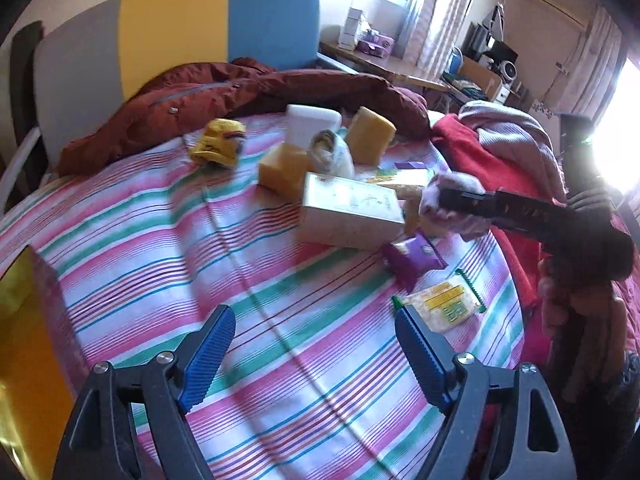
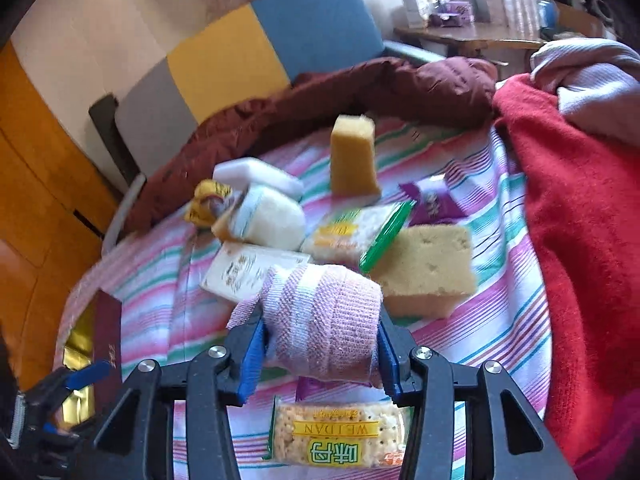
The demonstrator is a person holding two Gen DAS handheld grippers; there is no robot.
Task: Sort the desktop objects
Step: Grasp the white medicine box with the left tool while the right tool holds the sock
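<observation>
We find the right gripper [image 2: 320, 354] clamped on a pink-and-white rolled cloth [image 2: 320, 312], held above the striped bedsheet [image 2: 480, 320] near the beige cardboard box [image 2: 244, 272]. Left gripper [image 1: 314, 356] spread, empty.

maroon jacket [image 1: 248, 92], red blanket [image 2: 576, 216], headboard [image 1: 176, 32]

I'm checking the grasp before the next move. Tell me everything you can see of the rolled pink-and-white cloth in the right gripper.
The rolled cloth is a soft woven bundle with pink and white stripes and frayed edges. It lies crosswise in the right gripper, pinched between both blue ribbed pads, lifted above the striped sheet and a cracker packet. From the left wrist it appears as a blurred pinkish lump at that gripper's tip.
</observation>
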